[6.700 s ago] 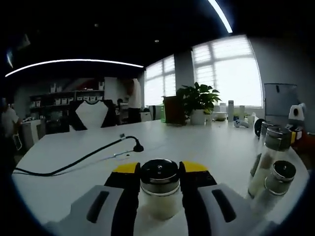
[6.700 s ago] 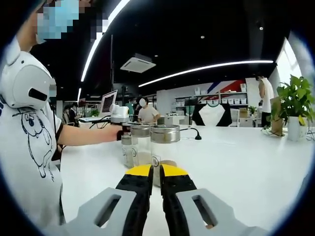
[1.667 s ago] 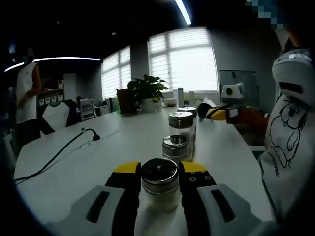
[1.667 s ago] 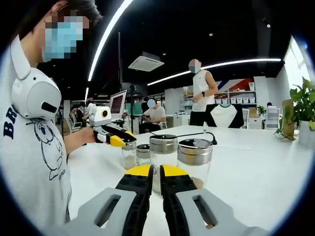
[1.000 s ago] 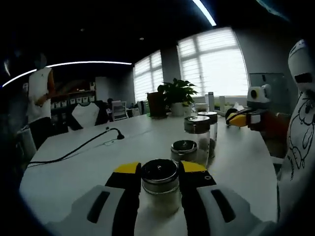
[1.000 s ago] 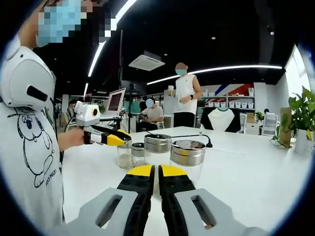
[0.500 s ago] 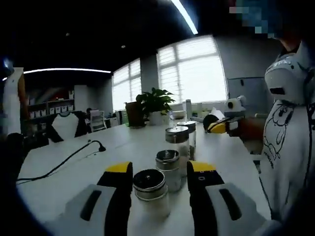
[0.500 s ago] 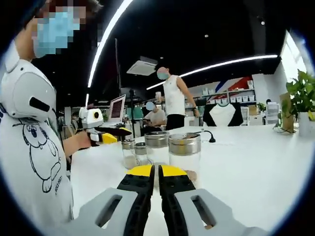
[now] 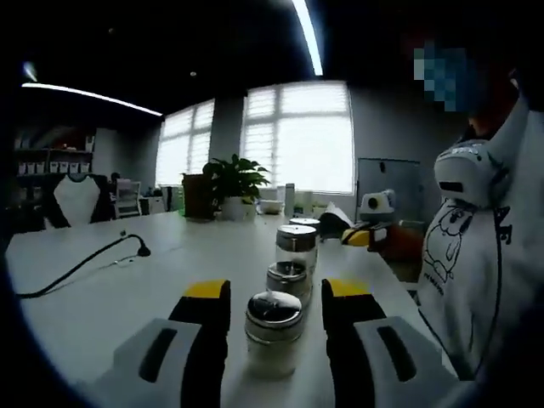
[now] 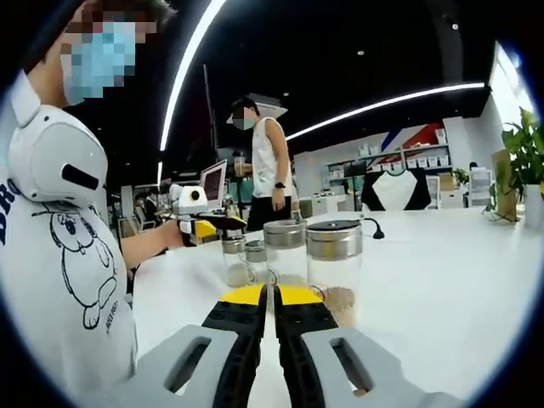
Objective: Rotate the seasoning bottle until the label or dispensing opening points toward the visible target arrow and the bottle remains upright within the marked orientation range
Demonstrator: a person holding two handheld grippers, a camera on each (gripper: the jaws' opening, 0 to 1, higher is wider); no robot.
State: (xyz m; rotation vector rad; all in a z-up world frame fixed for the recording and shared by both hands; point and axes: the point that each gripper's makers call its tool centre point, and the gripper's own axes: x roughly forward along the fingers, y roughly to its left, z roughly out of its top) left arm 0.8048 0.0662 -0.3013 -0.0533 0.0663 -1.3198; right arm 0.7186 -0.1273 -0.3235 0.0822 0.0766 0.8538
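Seasoning bottle [image 9: 273,333]: small glass jar, steel cap, pale contents, upright on the white table [image 9: 102,293]. I log it standing between the spread jaws of my left gripper [image 9: 272,299], with a gap on each side and neither jaw touching the glass.

Second small jar [image 9: 288,280]: steel cap, just beyond the seasoning bottle, close behind it.

Tall jar [image 9: 297,246]: steel cap, farther along the same line from the seasoning bottle; another lid sits behind it, too small to detail.

Right gripper [image 10: 273,295]: jaws pressed together, nothing between them; I also see it in the left gripper view [image 9: 367,235], to the right of the jar row and beyond the seasoning bottle.

Black cable [image 9: 76,268]: lies on the table well to the left of the seasoning bottle.

Potted plant [image 9: 229,183]: at the far table edge, past the jars, before the windows.

Person [image 9: 472,255]: white printed shirt, right of the seasoning bottle.
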